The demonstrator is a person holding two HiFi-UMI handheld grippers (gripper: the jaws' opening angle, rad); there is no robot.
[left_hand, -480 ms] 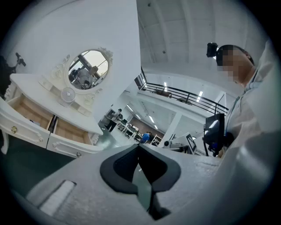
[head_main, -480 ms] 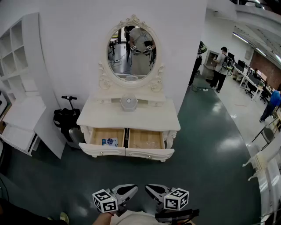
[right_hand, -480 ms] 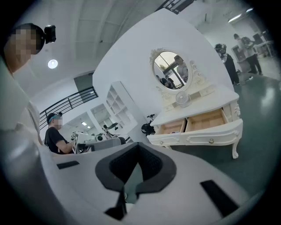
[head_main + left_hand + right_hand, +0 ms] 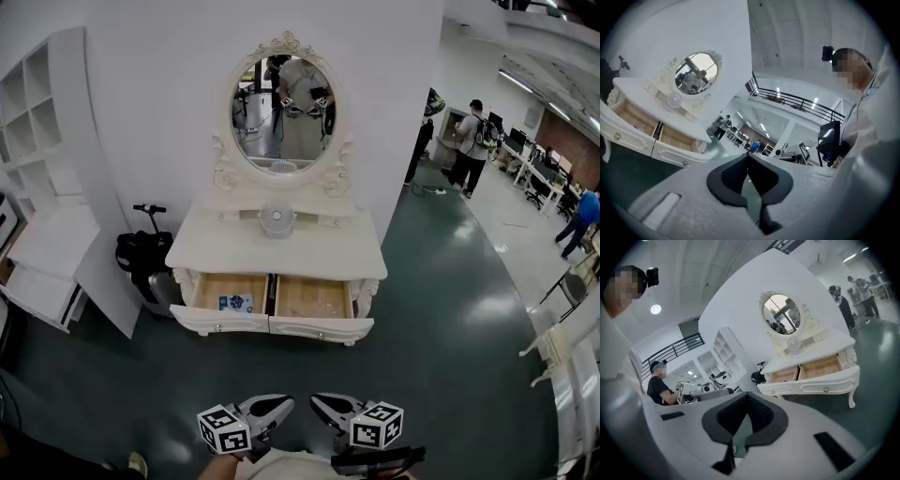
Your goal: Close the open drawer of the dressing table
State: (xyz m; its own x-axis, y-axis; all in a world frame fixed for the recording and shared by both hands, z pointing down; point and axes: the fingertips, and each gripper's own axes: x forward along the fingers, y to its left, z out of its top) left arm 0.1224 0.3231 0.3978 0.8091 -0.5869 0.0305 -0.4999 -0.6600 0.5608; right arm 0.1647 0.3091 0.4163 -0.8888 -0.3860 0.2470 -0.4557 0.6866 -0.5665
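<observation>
**Dressing table** (image 4: 277, 251): standing against the wall, well ahead of the person.

**Progress:** the task is looking unstarted. Both drawers, left (image 4: 220, 320) and right (image 4: 321, 329), are sitting pulled out side by side under the top. All of the closing is waiting to be done.

**Left gripper** (image 4: 272, 405) and **right gripper** (image 4: 328, 405): hanging near the person's body, well apart from the table. Each is holding its jaws together on nothing.

**Hard to make out:**
- The drawer fronts are hiding the near inside of each drawer.
- The bottom edge of the head view is cutting off both grippers' rear parts.
- A small blue-and-white item (image 4: 234, 302) is lying in the left drawer, too small to identify.
</observation>
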